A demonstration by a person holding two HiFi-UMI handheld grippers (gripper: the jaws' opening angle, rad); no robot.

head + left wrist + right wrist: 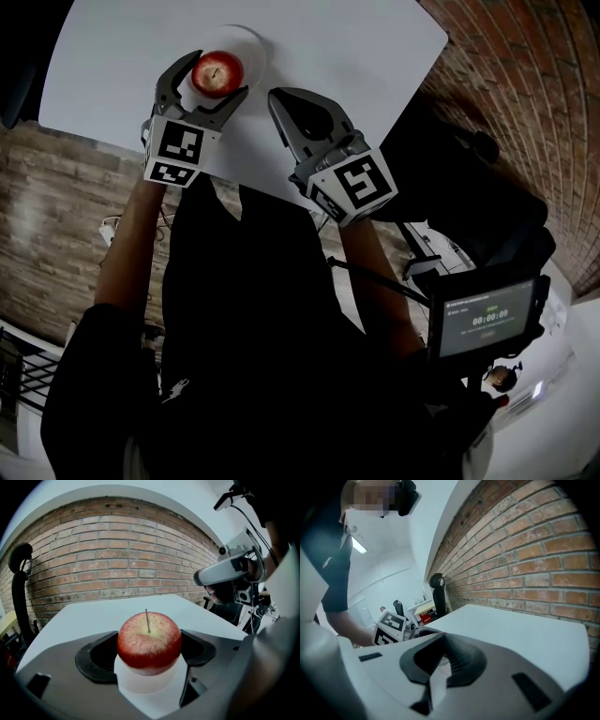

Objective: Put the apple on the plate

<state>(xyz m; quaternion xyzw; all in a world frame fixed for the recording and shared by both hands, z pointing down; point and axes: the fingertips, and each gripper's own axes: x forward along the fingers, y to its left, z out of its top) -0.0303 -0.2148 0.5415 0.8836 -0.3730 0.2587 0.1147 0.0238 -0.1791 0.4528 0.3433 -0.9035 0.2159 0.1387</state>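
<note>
A red apple [217, 73] with its stem up sits over a white plate [255, 42] near the table's front left. My left gripper [217, 77] is shut on the apple, one finger against each side. In the left gripper view the apple [149, 641] fills the gap between the black pads [96, 656], and the plate [150, 686] shows white just beneath it; I cannot tell whether the apple touches it. My right gripper [277, 99] hovers to the right of the plate, shut with nothing in it. Its pads [461, 660] meet at the tips.
The white table [356, 56] ends just behind both grippers. A brick wall [117, 559] runs along its far side. A black chair [18, 588] stands at the left end. A small screen on a stand [487, 319] is at my lower right.
</note>
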